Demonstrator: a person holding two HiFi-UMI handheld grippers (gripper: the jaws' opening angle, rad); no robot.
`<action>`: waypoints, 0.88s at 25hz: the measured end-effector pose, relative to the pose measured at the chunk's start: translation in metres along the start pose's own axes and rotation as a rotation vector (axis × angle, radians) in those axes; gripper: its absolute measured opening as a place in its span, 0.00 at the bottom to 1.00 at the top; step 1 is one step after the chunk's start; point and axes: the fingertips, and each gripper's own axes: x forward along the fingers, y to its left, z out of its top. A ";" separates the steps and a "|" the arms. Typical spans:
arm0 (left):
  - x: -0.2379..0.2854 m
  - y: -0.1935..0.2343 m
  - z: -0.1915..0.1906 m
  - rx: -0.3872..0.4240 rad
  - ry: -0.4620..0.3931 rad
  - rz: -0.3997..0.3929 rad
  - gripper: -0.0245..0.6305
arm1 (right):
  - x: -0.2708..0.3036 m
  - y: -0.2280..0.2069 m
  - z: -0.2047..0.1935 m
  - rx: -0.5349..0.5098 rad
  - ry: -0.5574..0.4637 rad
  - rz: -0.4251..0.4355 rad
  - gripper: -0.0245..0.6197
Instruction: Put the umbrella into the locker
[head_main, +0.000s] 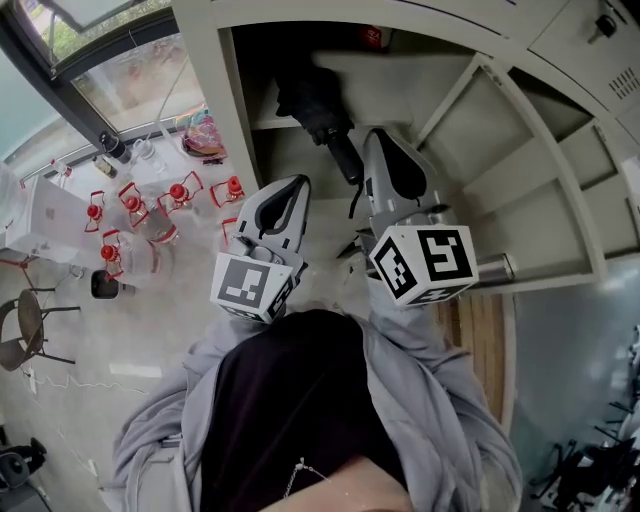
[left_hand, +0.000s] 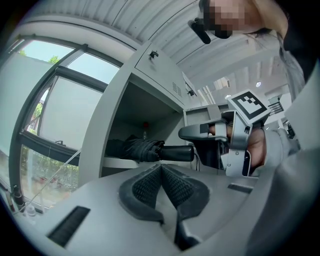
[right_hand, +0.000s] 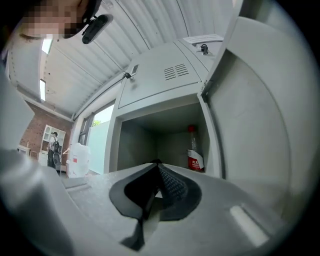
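A folded black umbrella (head_main: 313, 98) lies on the shelf of the open grey locker (head_main: 235, 110), its handle (head_main: 346, 156) pointing out toward me. In the left gripper view the umbrella (left_hand: 142, 149) rests on the shelf ahead. My right gripper (head_main: 381, 136) is shut and empty, just right of the handle and close to it. From the side it (left_hand: 192, 133) hovers a little above the handle's end. My left gripper (head_main: 291, 184) is shut with nothing in it, in front of the locker and left of the handle. In the right gripper view the shut jaws hide the umbrella.
A bottle with a red cap (right_hand: 194, 151) stands at the back right of the compartment. The locker door (head_main: 520, 160) hangs open to the right. Several water jugs with red caps (head_main: 150, 215) stand on the floor by the window, and a chair (head_main: 30, 325) is at the far left.
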 end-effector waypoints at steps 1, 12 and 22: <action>0.000 -0.001 0.001 0.002 -0.003 0.004 0.05 | -0.004 0.000 -0.001 -0.002 0.006 0.004 0.05; 0.010 -0.013 0.008 0.011 -0.052 -0.030 0.05 | -0.046 0.015 -0.028 -0.055 0.144 0.126 0.05; -0.001 0.004 0.010 0.017 -0.033 0.029 0.05 | -0.012 0.050 -0.051 -0.032 0.146 0.270 0.05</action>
